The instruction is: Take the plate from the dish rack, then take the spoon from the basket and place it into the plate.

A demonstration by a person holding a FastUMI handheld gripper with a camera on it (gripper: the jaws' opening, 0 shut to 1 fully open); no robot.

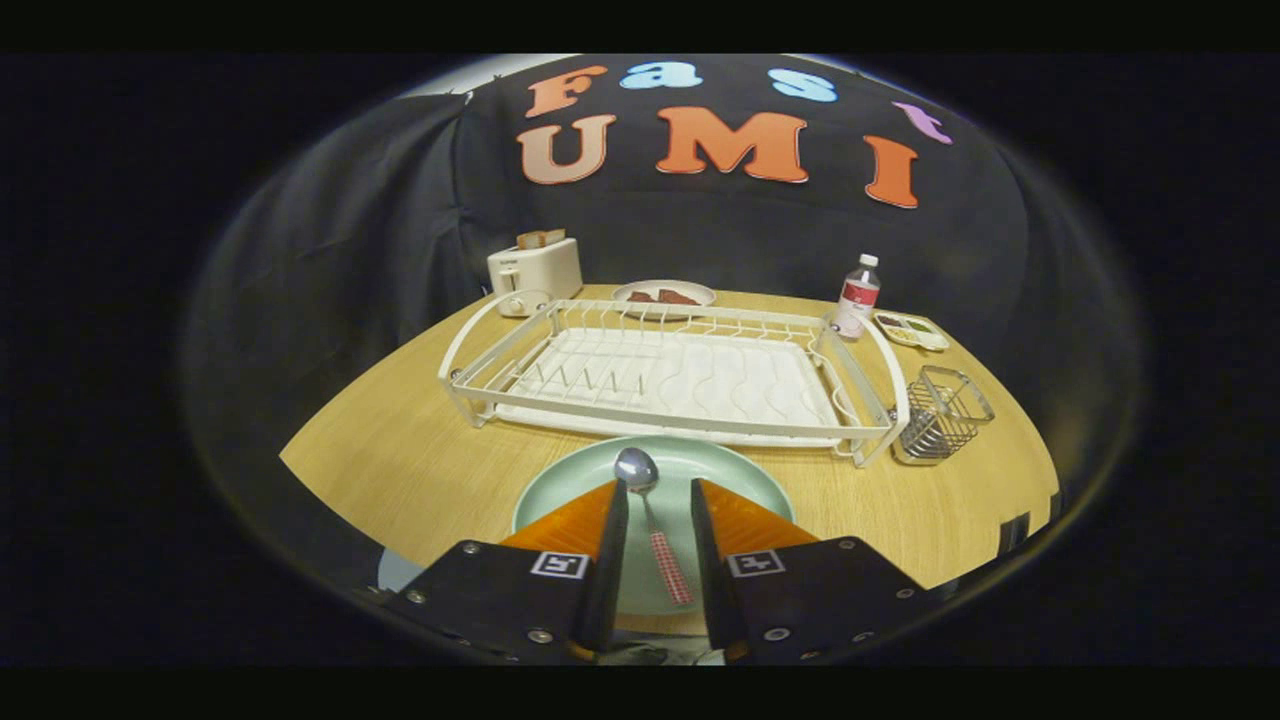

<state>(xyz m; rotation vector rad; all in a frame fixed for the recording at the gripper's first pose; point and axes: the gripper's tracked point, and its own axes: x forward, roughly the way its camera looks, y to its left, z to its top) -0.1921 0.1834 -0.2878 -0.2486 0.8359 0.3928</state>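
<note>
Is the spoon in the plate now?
Yes. The spoon lies in the green plate, between the fingers of the open hand-held gripper, which are not pressing on it.

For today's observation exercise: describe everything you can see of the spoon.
The spoon has a shiny, metal-looking oval bowl and a slim handle whose end part bears a red-and-white checked grip. It lies flat on the pale green plate, bowl pointing away toward the dish rack. It sits in the gap between the open tool's fingers; neither finger appears to press on it.
</note>
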